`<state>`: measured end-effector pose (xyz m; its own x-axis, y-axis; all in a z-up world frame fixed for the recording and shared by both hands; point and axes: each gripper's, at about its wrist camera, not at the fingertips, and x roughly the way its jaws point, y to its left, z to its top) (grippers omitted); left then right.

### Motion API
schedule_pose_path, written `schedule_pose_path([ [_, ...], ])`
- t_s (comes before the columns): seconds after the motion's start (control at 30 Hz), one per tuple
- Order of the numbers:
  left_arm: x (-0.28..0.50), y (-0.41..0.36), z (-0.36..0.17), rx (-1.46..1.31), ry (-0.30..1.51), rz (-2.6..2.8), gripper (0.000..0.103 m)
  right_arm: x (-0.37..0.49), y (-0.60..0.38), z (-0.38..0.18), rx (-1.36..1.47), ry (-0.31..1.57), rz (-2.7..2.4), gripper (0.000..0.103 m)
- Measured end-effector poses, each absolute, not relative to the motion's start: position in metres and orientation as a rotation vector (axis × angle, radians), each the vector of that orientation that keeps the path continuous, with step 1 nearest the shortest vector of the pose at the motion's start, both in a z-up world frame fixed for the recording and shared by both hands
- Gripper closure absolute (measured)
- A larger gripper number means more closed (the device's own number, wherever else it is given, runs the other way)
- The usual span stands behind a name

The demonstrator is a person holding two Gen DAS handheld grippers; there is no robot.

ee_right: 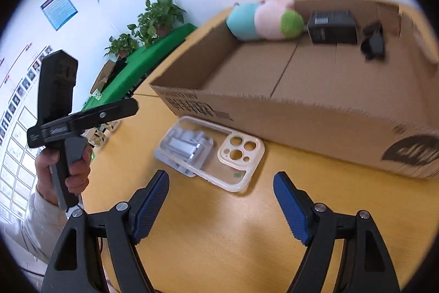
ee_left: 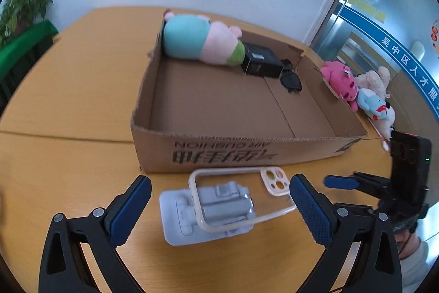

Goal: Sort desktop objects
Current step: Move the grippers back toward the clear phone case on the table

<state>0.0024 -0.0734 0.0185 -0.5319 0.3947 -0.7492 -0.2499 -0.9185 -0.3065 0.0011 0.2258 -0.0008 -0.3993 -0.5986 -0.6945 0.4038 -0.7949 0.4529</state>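
Note:
A clear phone case (ee_left: 274, 180) with a cream camera frame lies tilted over a grey plastic part (ee_left: 208, 210) on the wooden table, just in front of a cardboard box (ee_left: 219, 153). My left gripper (ee_left: 219, 199) is open with its blue pads either side of the two. The case (ee_right: 241, 150) and the grey part (ee_right: 186, 147) also show in the right wrist view, ahead of my open, empty right gripper (ee_right: 221, 197). The box (ee_right: 301, 117) holds a teal-pink plush (ee_left: 197, 40), a black box (ee_left: 260, 59) and a small black item (ee_left: 291, 81).
Several small plush toys (ee_left: 356, 89) lie on the table beyond the box's right wall. The right gripper body (ee_left: 406, 177) is close at right in the left view. Potted plants (ee_right: 156, 18) and a green cloth stand beyond the table's far left.

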Motion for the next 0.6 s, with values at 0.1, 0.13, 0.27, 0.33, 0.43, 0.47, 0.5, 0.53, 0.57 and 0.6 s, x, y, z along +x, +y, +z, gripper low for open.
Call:
schedule_pose_path([
  [0.1, -0.009, -0.075, 0.001, -1.283, -0.298, 2.389, 0.011, -0.017, 0.218, -0.019, 1.241, -0.316, -2.153, 0.025],
  [0.13, -0.014, -0.074, -0.005, -1.303, -0.307, 2.363, 0.023, -0.021, 0.216, -0.023, 1.248, -0.323, -2.144, 0.025],
  [0.27, -0.029, -0.062, -0.029, -1.411, -0.284, 2.283, 0.045, -0.038, 0.207, -0.04, 1.303, -0.324, -2.118, 0.024],
  [0.33, -0.032, -0.056, -0.034, -1.432, -0.249, 2.282, 0.053, -0.041, 0.205, -0.04, 1.293, -0.347, -2.098, 0.024],
  [0.43, -0.031, -0.054, -0.036, -1.429, -0.234, 2.298, 0.056, -0.043, 0.204, -0.04, 1.28, -0.34, -2.1, 0.021],
  [0.47, -0.031, -0.054, -0.037, -1.432, -0.232, 2.299, 0.056, -0.044, 0.206, -0.04, 1.278, -0.363, -2.095, 0.021],
  [0.5, -0.03, -0.052, -0.037, -1.434, -0.225, 2.303, 0.057, -0.045, 0.207, -0.041, 1.276, -0.385, -2.091, 0.021],
  [0.53, -0.03, -0.051, -0.036, -1.436, -0.221, 2.305, 0.058, -0.044, 0.209, -0.042, 1.274, -0.407, -2.088, 0.021],
  [0.57, -0.029, -0.05, -0.035, -1.433, -0.216, 2.308, 0.058, -0.043, 0.21, -0.042, 1.272, -0.413, -2.093, 0.021],
  [0.6, -0.028, -0.047, -0.033, -1.422, -0.21, 2.316, 0.058, -0.04, 0.211, -0.041, 1.266, -0.416, -2.097, 0.021],
])
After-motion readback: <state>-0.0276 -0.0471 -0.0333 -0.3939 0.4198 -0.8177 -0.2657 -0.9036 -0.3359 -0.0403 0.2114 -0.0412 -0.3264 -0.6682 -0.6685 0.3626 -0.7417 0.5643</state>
